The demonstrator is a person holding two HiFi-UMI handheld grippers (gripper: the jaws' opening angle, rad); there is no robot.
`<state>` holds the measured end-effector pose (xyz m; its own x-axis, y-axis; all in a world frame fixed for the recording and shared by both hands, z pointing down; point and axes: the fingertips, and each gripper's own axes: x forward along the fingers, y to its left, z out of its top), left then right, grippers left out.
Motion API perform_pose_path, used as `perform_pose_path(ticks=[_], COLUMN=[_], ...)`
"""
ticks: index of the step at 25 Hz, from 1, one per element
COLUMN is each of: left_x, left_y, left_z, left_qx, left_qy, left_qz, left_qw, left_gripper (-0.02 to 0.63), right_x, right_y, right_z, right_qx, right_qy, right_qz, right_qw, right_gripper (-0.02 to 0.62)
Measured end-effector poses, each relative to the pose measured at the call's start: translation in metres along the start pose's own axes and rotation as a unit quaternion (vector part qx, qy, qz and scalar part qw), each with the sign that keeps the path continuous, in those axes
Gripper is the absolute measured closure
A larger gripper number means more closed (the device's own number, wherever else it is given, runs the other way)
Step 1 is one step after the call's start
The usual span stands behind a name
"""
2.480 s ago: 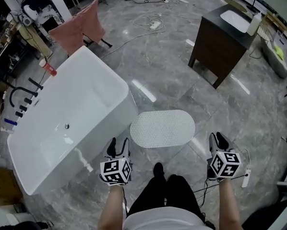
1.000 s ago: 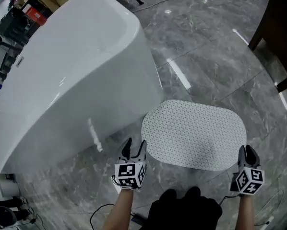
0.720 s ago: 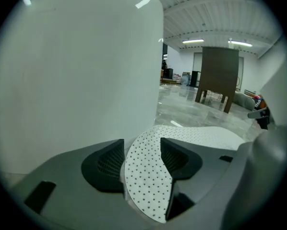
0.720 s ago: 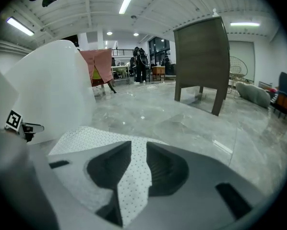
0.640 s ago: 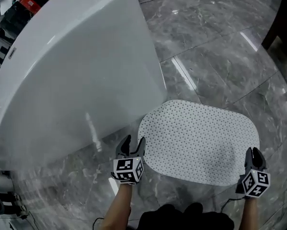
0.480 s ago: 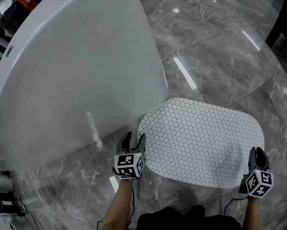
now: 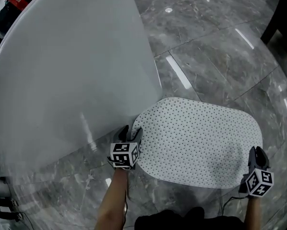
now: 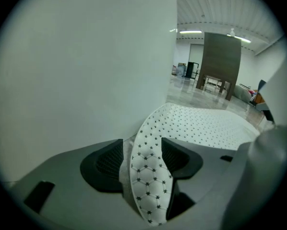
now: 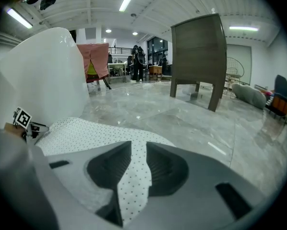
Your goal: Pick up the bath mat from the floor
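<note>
Head view, mat: white dotted bath mat (image 7: 201, 143) lies flat on grey marble floor (image 7: 206, 47), its left end right beside the white bathtub (image 7: 66, 71).
Head view, tools: left tool (image 7: 130, 131) sits at the mat's near-left edge, by the tub wall; right tool (image 7: 257, 152) sits at the near-right corner. Whether either one grips can't be read from up here.
Left gripper view, tool: jaws wide and have just been opening; the mat's edge (image 8: 150, 176) curls up between them. It leans on the right pad, with a gap showing at the left pad, so it is not pinched.
Left gripper view, extra: tub wall fills the left half; a dark cabinet (image 8: 221, 61) stands beyond the mat. The head view shows no cabinet.
Right gripper view, tool: jaws narrow, closed on a strip of the mat's edge (image 9: 134, 176), pads against it on both sides.
Right gripper view, extra: left tool's marker cube (image 9: 22, 119) across the mat, a pink towel (image 9: 93, 59) behind the tub, cabinet at right.
</note>
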<state>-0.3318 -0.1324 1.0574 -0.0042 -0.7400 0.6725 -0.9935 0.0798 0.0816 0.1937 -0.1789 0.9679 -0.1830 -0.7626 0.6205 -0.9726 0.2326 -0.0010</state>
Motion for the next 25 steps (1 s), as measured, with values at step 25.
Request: perform_pose_path(ticks=[25], left_x=[-0.005], left_y=[-0.025], left_z=[0.0], left_qx=[0.044], left_qy=[0.057], left_qz=[-0.03], left_qw=[0.997], left_gripper=[0.607], right_x=[-0.014], right_y=[-0.015], right_z=[-0.002], right_qx=[0.012], right_qy=[0.011], right_qz=[-0.026], right_qw=[1.0], right_gripper=[0.497])
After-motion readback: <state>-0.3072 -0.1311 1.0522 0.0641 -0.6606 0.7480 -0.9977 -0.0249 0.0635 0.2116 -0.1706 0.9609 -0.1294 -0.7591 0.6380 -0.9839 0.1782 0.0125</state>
